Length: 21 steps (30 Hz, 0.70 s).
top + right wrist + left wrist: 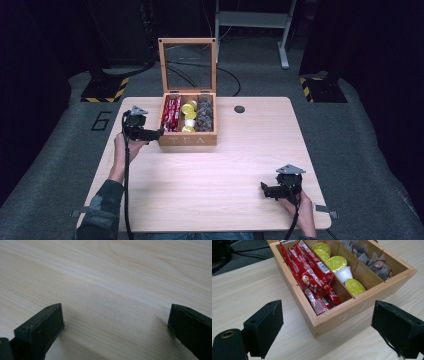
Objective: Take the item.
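Left gripper view alone: red packets inside tea box.

The light wooden table carries an open wooden tea box at 11 o'clock, with a dark round grommet at 1 o'clock.

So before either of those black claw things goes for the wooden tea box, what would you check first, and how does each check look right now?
1. Lid of the tea box up and out of the way: ok, it stands upright.
2. Left gripper open: ok, jaws wide apart, box corner between them.
3. Right gripper open and free: ok, only bare table between its jaws.
4. Contents reachable: ok, red packets, yellow-green capsules and grey tea bags lie uncovered in three compartments.
5. Which item to take: cannot tell.
6. Left jaws touching the box: cannot tell.
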Each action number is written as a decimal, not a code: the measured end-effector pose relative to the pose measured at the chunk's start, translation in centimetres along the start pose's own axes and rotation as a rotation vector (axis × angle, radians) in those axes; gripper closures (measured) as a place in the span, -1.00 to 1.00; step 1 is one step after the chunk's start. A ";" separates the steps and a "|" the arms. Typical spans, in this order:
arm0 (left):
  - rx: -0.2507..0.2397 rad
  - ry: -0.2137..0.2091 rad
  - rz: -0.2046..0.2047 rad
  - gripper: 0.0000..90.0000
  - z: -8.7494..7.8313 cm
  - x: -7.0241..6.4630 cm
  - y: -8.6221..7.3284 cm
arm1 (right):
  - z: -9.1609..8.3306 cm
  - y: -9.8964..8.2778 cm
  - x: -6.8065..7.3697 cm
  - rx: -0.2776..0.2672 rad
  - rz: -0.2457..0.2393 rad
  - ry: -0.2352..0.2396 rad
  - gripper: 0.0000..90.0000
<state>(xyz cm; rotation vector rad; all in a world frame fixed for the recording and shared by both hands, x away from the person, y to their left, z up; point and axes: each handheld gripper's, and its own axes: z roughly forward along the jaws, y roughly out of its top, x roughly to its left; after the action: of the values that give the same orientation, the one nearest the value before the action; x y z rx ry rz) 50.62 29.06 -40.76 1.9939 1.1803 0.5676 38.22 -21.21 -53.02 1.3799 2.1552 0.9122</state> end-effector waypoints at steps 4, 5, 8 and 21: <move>0.018 0.002 0.002 -0.79 1.2 0.0 0.8 | 0.0 0.0 0.0 0.000 0.001 -0.001 -1.00; 0.018 0.002 0.002 -0.79 1.2 0.0 0.8 | 0.0 0.0 0.0 0.000 0.001 -0.001 -1.00; 0.041 -0.013 0.007 -0.76 2.3 -0.1 1.7 | 0.0 0.0 0.0 -0.003 0.002 -0.001 -1.00; 0.079 0.018 -0.011 -0.48 5.6 0.4 3.9 | 0.0 0.0 0.0 -0.003 0.002 -0.001 -1.00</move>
<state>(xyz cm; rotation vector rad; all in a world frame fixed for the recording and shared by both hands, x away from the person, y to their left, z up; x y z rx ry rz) 56.84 26.16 -41.26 2.0509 1.2410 0.5424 38.21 -21.20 -53.03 1.3814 2.1505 0.9153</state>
